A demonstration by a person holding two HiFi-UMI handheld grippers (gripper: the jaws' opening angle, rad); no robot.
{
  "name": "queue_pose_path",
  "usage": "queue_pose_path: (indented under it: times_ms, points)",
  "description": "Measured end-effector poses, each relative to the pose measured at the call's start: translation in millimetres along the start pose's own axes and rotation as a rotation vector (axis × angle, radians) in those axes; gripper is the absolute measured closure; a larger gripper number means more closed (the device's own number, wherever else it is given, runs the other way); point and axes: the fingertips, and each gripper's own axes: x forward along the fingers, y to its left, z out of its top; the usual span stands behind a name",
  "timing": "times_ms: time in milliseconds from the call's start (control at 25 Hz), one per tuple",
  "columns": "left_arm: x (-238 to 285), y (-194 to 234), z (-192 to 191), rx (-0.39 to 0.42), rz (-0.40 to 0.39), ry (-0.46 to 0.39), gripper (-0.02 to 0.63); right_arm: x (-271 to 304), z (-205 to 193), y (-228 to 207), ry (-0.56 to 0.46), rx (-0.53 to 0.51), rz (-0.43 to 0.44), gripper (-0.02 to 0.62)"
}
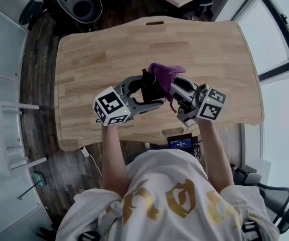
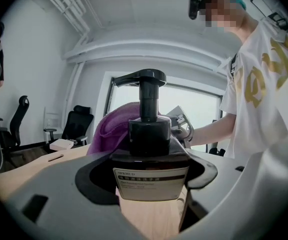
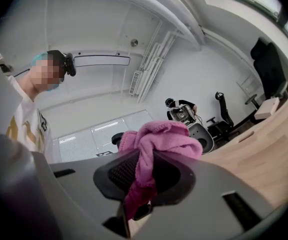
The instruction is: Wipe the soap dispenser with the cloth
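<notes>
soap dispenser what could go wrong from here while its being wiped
The left hand-held gripper clamps the soap dispenser by its body, so a hard push from the cloth could twist it loose. The cloth sits bunched in the right hand-held gripper; it might snag the pump spout and squirt soap.

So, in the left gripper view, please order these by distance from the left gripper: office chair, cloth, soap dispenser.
1. soap dispenser, gripped between the jaws.
2. cloth, just behind the dispenser, slightly left.
3. office chair, far back on the left, beyond the table.
</notes>
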Motion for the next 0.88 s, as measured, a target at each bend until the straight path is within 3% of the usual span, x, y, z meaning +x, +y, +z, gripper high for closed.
queue_pose_path:
  times_ms: [280,480,880]
  points:
    - [-8,-1,7,-0.004,-0.001,-0.042,0.252,6,4,-11,-0.051,0.021,-0.064,0.526]
    - [-15,3,3,-0.014,0.003,-0.056,0.252,10,-3,-10,-0.053,0.053,-0.064,0.526]
    - [-29,11,5,-0.043,0.036,-0.105,0.252,1,-19,27,-0.056,0.179,0.117,0.526]
